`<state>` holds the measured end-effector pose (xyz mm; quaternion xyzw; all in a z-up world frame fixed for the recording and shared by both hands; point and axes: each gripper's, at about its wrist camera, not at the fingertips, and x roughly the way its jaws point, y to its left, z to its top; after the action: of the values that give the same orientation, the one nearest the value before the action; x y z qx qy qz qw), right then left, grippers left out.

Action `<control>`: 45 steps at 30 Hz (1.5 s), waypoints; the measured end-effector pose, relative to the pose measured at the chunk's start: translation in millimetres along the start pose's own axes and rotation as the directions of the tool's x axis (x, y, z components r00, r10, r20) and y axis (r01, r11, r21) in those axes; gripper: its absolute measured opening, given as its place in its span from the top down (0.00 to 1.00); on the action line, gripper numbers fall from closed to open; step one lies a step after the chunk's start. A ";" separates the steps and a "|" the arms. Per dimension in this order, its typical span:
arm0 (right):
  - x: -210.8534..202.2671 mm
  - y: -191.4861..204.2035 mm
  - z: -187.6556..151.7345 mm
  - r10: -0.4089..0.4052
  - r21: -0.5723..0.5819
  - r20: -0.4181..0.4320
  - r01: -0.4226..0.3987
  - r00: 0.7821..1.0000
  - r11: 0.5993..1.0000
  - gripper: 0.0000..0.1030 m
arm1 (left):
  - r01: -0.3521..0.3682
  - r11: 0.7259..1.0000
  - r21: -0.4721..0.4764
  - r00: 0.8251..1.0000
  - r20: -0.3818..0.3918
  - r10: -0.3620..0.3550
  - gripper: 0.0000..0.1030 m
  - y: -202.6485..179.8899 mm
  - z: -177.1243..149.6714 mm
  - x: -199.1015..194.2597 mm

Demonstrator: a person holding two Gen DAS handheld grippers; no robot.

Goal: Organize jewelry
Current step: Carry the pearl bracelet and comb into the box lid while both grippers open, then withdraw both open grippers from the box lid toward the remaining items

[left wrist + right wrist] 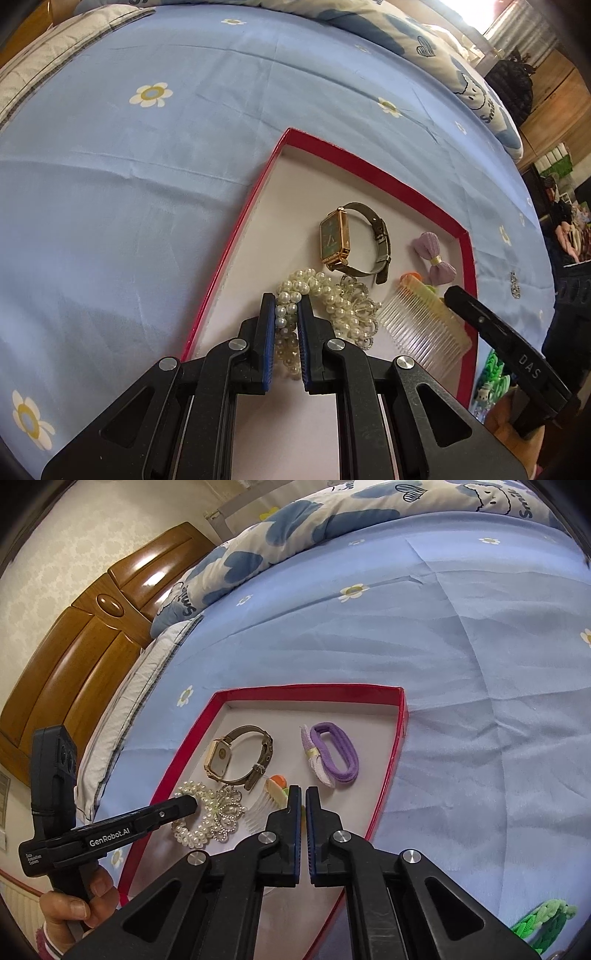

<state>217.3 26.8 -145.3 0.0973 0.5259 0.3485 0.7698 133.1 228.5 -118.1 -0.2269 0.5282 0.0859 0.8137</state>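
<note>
A red-rimmed tray (236, 236) (306, 691) with a white floor lies on the blue bed sheet. In it are a gold watch (334, 238) (219, 758), a purple bow hair tie (434, 258) (336, 753), a clear comb (417, 325) (258, 810) and a pearl bracelet (332, 291) (192, 830) with a rhinestone ornament (227, 812). My left gripper (286, 299) (190, 803) is shut on a strand of the pearl bracelet, low over the tray. My right gripper (303, 790) (452, 293) is shut on the comb's yellowish spine, beside its orange and green trim.
A green hair tie (546, 919) (495, 373) lies on the sheet right of the tray, and a small rhinestone piece (514, 284) further off. A patterned quilt (332, 513) borders the far side; a wooden headboard (92, 646) and pillow (122, 709) stand left. A hand (74, 904) holds the left gripper's handle.
</note>
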 end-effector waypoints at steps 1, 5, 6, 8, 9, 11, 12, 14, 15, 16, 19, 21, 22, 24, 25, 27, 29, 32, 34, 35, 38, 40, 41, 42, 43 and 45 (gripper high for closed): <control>0.9 0.1 -0.1 -0.003 -0.001 -0.003 0.003 1.000 1.000 0.99 | -0.006 1.000 0.006 1.000 0.000 0.006 0.91 -1.0 -0.1 -0.3; 5.0 2.3 0.7 -0.008 -0.011 -0.017 0.007 1.000 1.000 0.99 | -0.028 0.999 0.021 1.000 -0.004 0.028 0.90 -3.5 -0.5 -0.3; 5.4 2.9 1.1 -0.009 -0.015 -0.020 0.009 1.000 1.000 0.99 | -0.030 0.999 0.022 1.000 -0.005 0.030 0.90 -3.9 -0.2 -0.4; 6.5 3.5 1.6 -0.006 -0.020 -0.029 0.005 1.000 1.000 0.98 | -0.038 0.999 0.023 0.999 -0.007 0.038 0.90 -7.2 0.6 0.7; 6.5 3.6 1.8 -0.005 -0.020 -0.031 0.004 1.000 1.000 0.96 | -0.040 0.999 0.022 0.999 -0.008 0.040 0.90 -7.5 0.5 0.8; 6.6 4.6 2.1 0.005 -0.023 -0.035 -0.006 0.999 1.000 0.93 | -0.045 0.999 0.020 0.999 -0.011 0.045 0.87 -7.4 -0.3 0.3; 6.3 5.4 2.5 0.000 -0.027 -0.038 -0.001 0.999 1.000 0.92 | -0.049 0.999 0.020 0.999 -0.010 0.049 0.85 -8.2 0.1 0.5; 4.8 6.3 2.5 -0.007 -0.032 -0.038 0.006 0.999 0.999 0.90 | -0.060 0.998 0.023 0.998 -0.007 0.061 0.68 -9.5 0.4 -1.0; 3.1 6.0 2.6 -0.003 -0.030 -0.036 0.002 0.999 1.000 0.86 | -0.069 0.997 0.026 0.998 -0.002 0.069 0.62 -10.7 -0.1 -2.4; 1.3 5.4 2.7 -0.001 -0.025 -0.032 0.001 0.999 1.000 0.79 | -0.075 0.997 0.028 0.997 0.006 0.075 0.54 -11.8 -0.4 -4.5; -7.1 3.8 2.7 0.008 -0.020 -0.015 -0.009 1.000 1.000 0.70 | -0.072 0.997 0.033 0.997 0.014 0.071 0.54 -13.9 -1.3 -9.5; -13.4 3.2 3.0 0.006 -0.021 -0.011 -0.006 1.000 1.000 0.70 | -0.071 0.997 0.038 0.997 0.020 0.070 0.54 -16.3 -2.3 -13.7; -18.0 2.7 3.1 0.012 -0.015 -0.004 -0.012 1.000 1.000 0.70 | -0.071 0.997 0.040 0.997 0.023 0.070 0.54 -17.6 -3.0 -16.1; -29.0 1.5 2.5 0.020 -0.007 0.012 -0.020 1.000 1.000 0.69 | -0.068 0.997 0.047 0.997 0.033 0.067 0.53 -21.2 -5.9 -23.2; -34.2 1.0 1.9 0.024 -0.005 0.020 -0.024 1.000 1.000 0.67 | -0.066 0.997 0.050 0.997 0.038 0.064 0.51 -23.1 -7.6 -26.3; -48.1 -1.8 -1.0 0.032 0.000 0.035 -0.032 0.999 0.999 0.61 | -0.060 0.996 0.061 0.997 0.050 0.057 0.51 -27.4 -11.9 -34.3; -60.4 -4.9 -4.4 0.032 0.002 0.049 -0.032 0.998 0.999 0.59 | -0.055 0.996 0.068 0.997 0.058 0.051 0.49 -31.8 -16.2 -40.7; -81.2 -13.4 -12.8 0.022 0.015 0.065 -0.023 0.998 1.000 0.57 | -0.035 0.996 0.080 0.998 0.064 0.030 0.47 -39.8 -24.3 -49.7; -96.7 -22.5 -20.2 0.016 0.034 0.076 -0.019 0.997 0.999 0.53 | -0.022 0.996 0.091 0.997 0.069 0.016 0.47 -46.9 -28.5 -54.2; -103.3 -26.5 -23.4 0.010 0.041 0.083 -0.014 0.997 0.999 0.53 | -0.016 0.995 0.098 0.998 0.070 0.009 0.47 -50.7 -31.8 -57.5; -124.0 -39.9 -32.9 -0.013 0.069 0.101 0.006 0.995 0.998 0.52 | 0.006 0.993 0.117 0.997 0.073 -0.014 0.47 -62.9 -42.0 -66.3; -137.6 -49.2 -38.6 -0.031 0.092 0.114 0.020 0.993 0.996 0.52 | 0.020 0.991 0.133 0.996 0.078 -0.031 0.47 -71.7 -49.0 -72.1; -143.7 -52.3 -40.9 -0.037 0.098 0.120 0.025 0.992 0.995 0.52 | 0.024 0.990 0.140 0.996 0.079 -0.036 0.47 -74.8 -53.1 -75.0; -150.0 -55.0 -42.9 -0.043 0.106 0.128 0.029 0.991 0.994 0.52 | 0.031 0.989 0.146 0.996 0.080 -0.043 0.47 -79.6 -56.6 -77.8; -155.1 -57.1 -45.0 -0.047 0.110 0.134 0.032 0.990 0.993 0.52 | 0.038 0.988 0.153 0.995 0.080 -0.051 0.47 -83.2 -59.4 -79.8; -168.3 -61.7 -51.7 -0.063 0.117 0.151 0.045 0.986 0.992 0.52 | 0.052 0.985 0.164 0.995 0.077 -0.066 0.46 -90.1 -66.3 -83.4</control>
<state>164.4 -137.5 -74.4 0.1532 0.4859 0.2886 0.8107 77.3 126.9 -40.5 -0.1719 0.4927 0.0278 0.8526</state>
